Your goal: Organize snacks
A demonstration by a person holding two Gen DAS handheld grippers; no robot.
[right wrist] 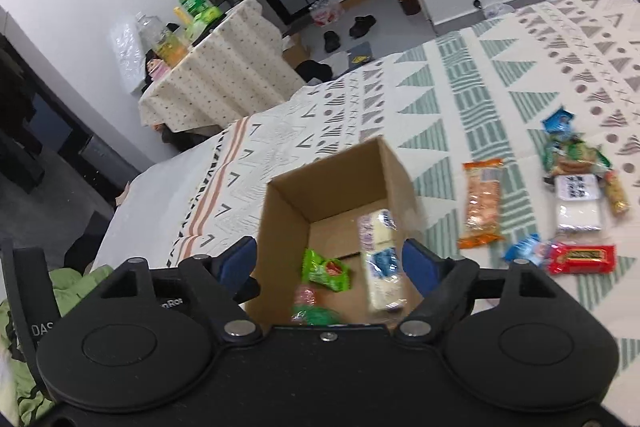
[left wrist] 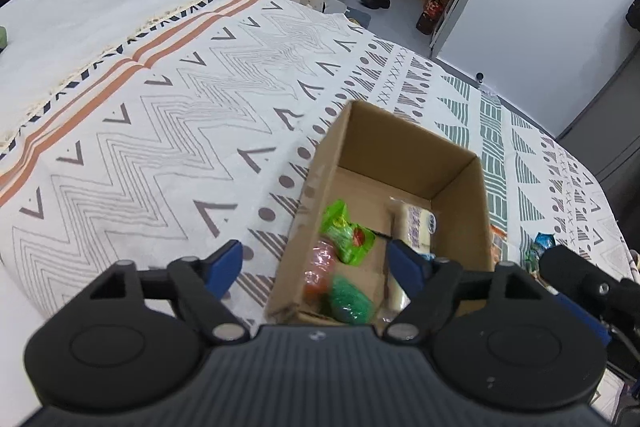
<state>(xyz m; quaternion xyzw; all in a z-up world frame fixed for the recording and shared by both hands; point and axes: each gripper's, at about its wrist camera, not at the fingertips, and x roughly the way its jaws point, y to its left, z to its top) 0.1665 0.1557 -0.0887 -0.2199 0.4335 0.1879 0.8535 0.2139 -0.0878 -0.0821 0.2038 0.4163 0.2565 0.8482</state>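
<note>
The cardboard box [right wrist: 340,211] is seen on the patterned bedspread [right wrist: 480,75], already holding a green packet [right wrist: 326,271] and a pale long packet [right wrist: 380,259]. Both the left gripper [left wrist: 316,263] and the right gripper [right wrist: 332,263] are held spread and empty above it. More snacks [right wrist: 480,203] remain scattered to the right; a reach there is judged next.

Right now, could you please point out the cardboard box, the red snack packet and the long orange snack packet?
cardboard box [right wrist: 286,205]: right wrist view, left inner wall.
red snack packet [right wrist: 582,258]: right wrist view, wrapper middle.
long orange snack packet [right wrist: 482,203]: right wrist view, wrapper middle.
</note>
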